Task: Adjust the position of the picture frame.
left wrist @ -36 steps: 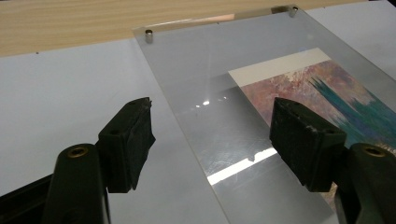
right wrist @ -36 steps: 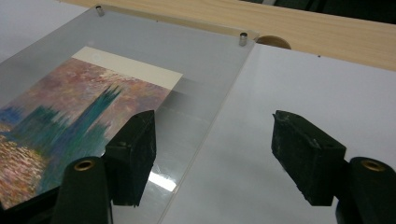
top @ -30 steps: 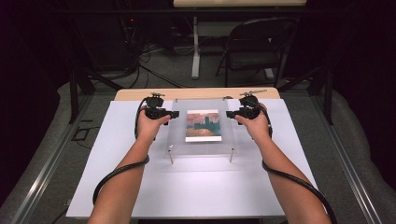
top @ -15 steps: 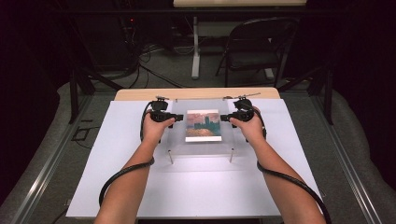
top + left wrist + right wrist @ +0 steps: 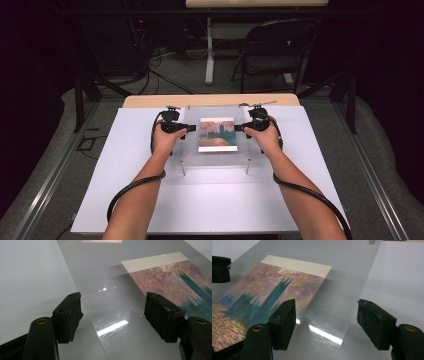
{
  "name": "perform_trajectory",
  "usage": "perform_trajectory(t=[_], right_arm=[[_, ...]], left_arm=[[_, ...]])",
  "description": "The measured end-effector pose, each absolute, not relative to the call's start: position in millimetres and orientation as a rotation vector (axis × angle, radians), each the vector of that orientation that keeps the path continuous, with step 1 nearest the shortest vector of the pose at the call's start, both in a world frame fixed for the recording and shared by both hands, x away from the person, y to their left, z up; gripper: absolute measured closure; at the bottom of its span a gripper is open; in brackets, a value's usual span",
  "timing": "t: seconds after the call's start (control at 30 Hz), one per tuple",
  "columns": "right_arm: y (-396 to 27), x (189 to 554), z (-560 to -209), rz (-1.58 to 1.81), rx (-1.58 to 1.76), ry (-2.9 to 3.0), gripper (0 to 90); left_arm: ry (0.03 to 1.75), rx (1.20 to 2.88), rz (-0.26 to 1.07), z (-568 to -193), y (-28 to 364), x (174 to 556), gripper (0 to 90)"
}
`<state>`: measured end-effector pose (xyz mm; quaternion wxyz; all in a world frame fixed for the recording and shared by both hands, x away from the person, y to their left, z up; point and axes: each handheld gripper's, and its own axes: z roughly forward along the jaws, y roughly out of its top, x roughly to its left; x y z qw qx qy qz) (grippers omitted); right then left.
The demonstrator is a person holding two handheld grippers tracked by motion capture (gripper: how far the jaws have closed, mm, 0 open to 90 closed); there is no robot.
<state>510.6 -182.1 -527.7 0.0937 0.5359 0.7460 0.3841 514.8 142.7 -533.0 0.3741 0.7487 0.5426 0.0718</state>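
Hovering at left edge of clear acrylic sheet [image 5: 216,156], left tongs [image 5: 186,129] are standing apart, jaws straddling that edge, not pressing it. Sheet is lying flat on white worktop [image 5: 125,165], raised on small metal posts [image 5: 183,168]. Painted print [image 5: 217,134] is sitting under sheet, at centre, between both tongs. Right tongs [image 5: 239,128] are standing apart too, jaws straddling sheet's right edge, nothing clamped. 2 forearms are reaching in from bottom.

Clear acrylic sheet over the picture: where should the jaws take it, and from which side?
Likely by its two bare side margins, each gripper coming in level from its own side. The clear acrylic sheet lies flat, and the picture covers only its middle, so its left edge and right edge are free.
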Motion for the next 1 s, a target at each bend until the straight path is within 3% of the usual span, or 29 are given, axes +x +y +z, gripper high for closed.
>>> perform_trajectory(t=[1.0], right_arm=[[-183.7, 514.8, -541.6, 1.244, 1.721, 2.157, 25.4]], left_arm=[[1.443, 1.807, 0.08, -544.6, 143.2, 517.7, 21.4]])
